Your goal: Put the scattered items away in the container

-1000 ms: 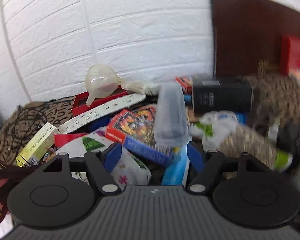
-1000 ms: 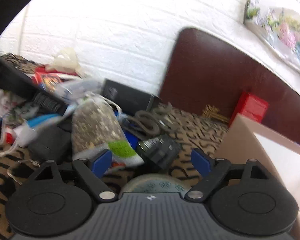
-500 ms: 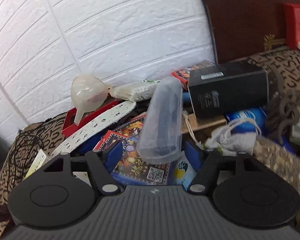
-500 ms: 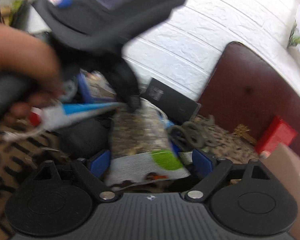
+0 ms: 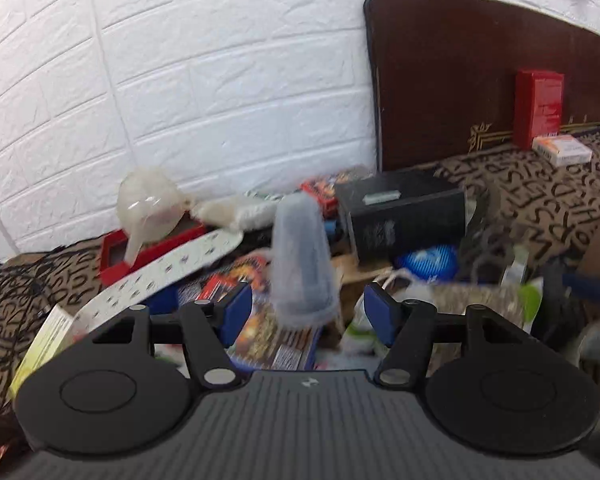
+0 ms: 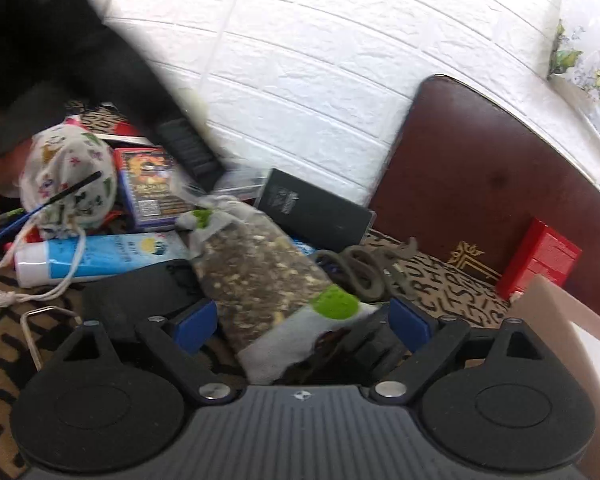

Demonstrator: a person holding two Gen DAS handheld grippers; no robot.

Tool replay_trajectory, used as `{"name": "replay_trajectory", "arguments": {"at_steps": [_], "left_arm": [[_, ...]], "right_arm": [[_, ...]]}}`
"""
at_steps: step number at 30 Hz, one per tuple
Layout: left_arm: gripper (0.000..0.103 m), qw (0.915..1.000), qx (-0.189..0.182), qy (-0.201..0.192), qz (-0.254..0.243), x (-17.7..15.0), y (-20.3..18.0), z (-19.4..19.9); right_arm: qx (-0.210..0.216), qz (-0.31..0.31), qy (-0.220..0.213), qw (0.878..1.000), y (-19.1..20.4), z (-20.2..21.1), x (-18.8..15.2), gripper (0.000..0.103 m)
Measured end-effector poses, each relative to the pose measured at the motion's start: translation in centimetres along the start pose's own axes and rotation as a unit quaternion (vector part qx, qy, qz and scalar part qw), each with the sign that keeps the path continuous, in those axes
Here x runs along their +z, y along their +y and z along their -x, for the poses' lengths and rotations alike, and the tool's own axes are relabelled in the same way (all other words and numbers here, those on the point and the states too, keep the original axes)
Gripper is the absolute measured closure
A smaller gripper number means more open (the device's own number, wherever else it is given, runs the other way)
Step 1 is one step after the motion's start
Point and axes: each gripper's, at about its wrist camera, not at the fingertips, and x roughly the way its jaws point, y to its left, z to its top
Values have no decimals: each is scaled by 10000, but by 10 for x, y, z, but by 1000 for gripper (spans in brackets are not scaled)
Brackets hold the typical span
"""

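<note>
My left gripper (image 5: 308, 314) hovers over the pile with its jaws partly apart. A clear plastic case (image 5: 300, 256) stands upright between them, with a gap to each pad. My right gripper (image 6: 303, 320) is open wide around the near end of a seed bag with a green dot (image 6: 260, 276); the pads do not press it. The cardboard box (image 6: 560, 320) rises at the right edge. In the right wrist view the left gripper and a hand (image 6: 60, 60) show as a dark blur at top left.
The pile on the patterned cloth holds a black box (image 5: 400, 216), a card pack (image 6: 148, 184), a blue tube (image 6: 100, 256), a drawstring pouch (image 6: 68, 184), a funnel (image 5: 148, 208) and dark scissors (image 6: 360, 272). A brown headboard (image 5: 460, 80) and a red box (image 5: 538, 108) stand behind.
The left jaws have narrowed a little around the clear case and the left view has swung. The left gripper and hand crossed the right view and now sit at its top left.
</note>
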Motion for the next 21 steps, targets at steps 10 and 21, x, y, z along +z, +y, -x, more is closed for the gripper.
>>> {"name": "replay_trajectory", "arguments": {"at_steps": [10,21], "left_arm": [[13,9990,-30,370,-249,-5,-23,-24],[64,9927,-603,890,548,-20,-3,-35]], "right_arm": [[264,510,-304,9979,9,5,7,10],[1143,-165,592,9915,-8,-30,22,20]]}}
